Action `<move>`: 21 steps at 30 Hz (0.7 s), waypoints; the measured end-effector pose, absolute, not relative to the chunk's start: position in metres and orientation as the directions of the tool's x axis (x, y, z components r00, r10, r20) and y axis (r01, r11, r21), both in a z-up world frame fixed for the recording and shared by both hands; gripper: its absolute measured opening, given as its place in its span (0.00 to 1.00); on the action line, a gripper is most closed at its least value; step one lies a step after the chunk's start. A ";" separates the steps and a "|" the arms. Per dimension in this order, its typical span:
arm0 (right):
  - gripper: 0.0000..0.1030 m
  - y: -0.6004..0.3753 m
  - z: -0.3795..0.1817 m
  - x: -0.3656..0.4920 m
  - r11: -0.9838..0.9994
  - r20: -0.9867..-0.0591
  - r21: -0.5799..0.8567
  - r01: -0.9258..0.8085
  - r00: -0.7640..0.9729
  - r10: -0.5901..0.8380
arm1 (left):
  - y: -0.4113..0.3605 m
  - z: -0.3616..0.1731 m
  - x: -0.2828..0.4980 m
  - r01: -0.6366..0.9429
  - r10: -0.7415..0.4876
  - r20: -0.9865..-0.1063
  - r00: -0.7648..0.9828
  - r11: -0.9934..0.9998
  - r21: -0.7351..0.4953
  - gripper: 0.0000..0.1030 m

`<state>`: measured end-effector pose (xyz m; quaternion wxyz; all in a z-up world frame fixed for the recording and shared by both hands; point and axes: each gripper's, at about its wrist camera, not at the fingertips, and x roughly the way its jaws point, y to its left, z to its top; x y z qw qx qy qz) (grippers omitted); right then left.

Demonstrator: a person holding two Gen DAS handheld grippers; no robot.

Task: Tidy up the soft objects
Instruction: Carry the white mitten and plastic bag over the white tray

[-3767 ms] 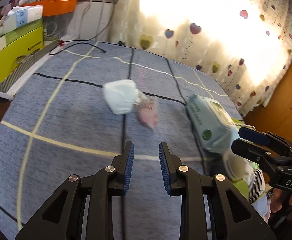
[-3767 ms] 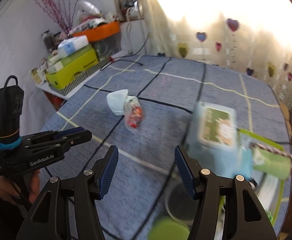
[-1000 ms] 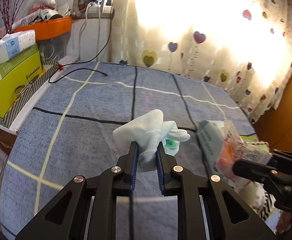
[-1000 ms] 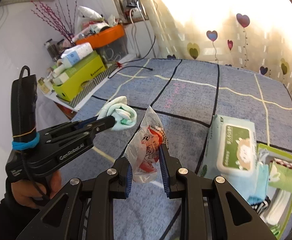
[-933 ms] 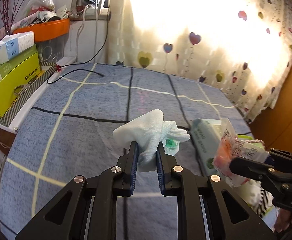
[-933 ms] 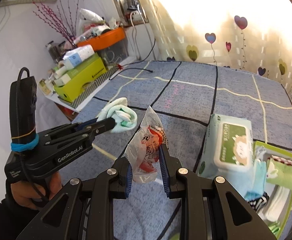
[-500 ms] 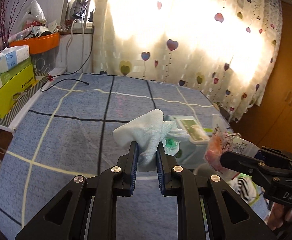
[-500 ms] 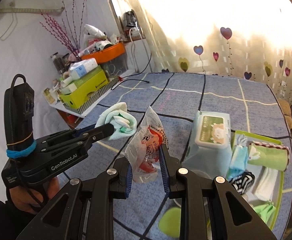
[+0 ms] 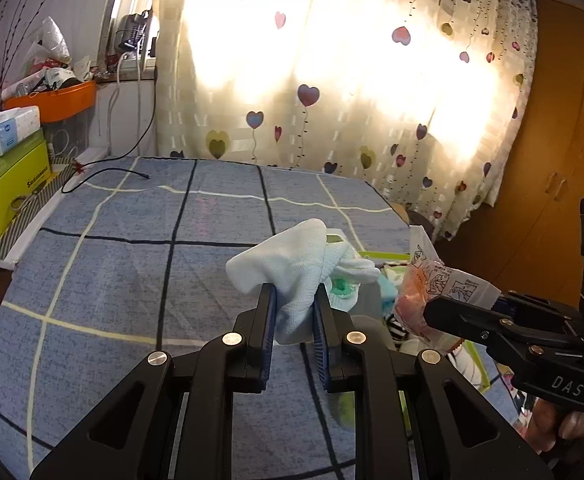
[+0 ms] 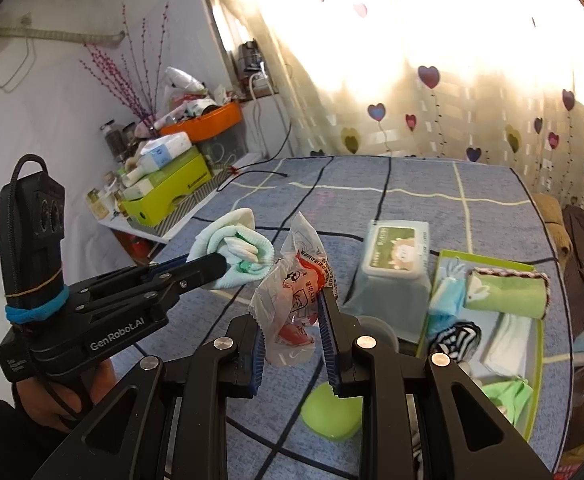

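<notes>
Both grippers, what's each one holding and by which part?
Left gripper pinches the rolled pale-blue sock at its lower end; right gripper clamps the clear snack packet mid-body.

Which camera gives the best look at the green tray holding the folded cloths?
The right wrist view: the green tray lies nearly whole there, its cloths visible. In the left wrist view only slivers of it show behind the sock and snack packet.
</notes>
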<state>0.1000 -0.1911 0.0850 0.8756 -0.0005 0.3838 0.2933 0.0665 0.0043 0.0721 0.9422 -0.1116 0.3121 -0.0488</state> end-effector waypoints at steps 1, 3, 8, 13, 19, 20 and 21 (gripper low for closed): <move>0.23 -0.196 0.086 0.098 0.833 -0.671 0.223 -0.506 0.540 0.508 | 0.001 0.073 0.067 0.034 -0.172 -0.576 0.799 0.970 -0.242 0.18; 0.23 -0.206 0.087 0.097 0.842 -0.666 0.226 -0.489 0.553 0.500 | -0.007 0.075 0.068 0.050 -0.184 -0.574 0.798 0.969 -0.240 0.18; 0.23 -0.230 0.090 0.095 0.864 -0.659 0.228 -0.448 0.583 0.476 | -0.028 0.079 0.074 0.098 -0.222 -0.568 0.793 0.966 -0.241 0.18; 0.23 -0.254 0.091 0.097 0.883 -0.654 0.232 -0.409 0.606 0.453 | -0.047 0.080 0.081 0.138 -0.255 -0.567 0.783 0.961 -0.241 0.18; 0.23 -0.280 0.090 0.099 0.899 -0.652 0.242 -0.364 0.625 0.429 | -0.069 0.077 0.089 0.175 -0.287 -0.575 0.766 0.954 -0.244 0.18; 0.23 -0.284 0.089 0.100 0.902 -0.652 0.244 -0.357 0.628 0.425 | -0.073 0.076 0.091 0.180 -0.293 -0.577 0.763 0.953 -0.245 0.18; 0.23 -0.289 0.088 0.100 0.904 -0.653 0.245 -0.349 0.630 0.420 | -0.076 0.076 0.092 0.185 -0.297 -0.577 0.761 0.952 -0.245 0.18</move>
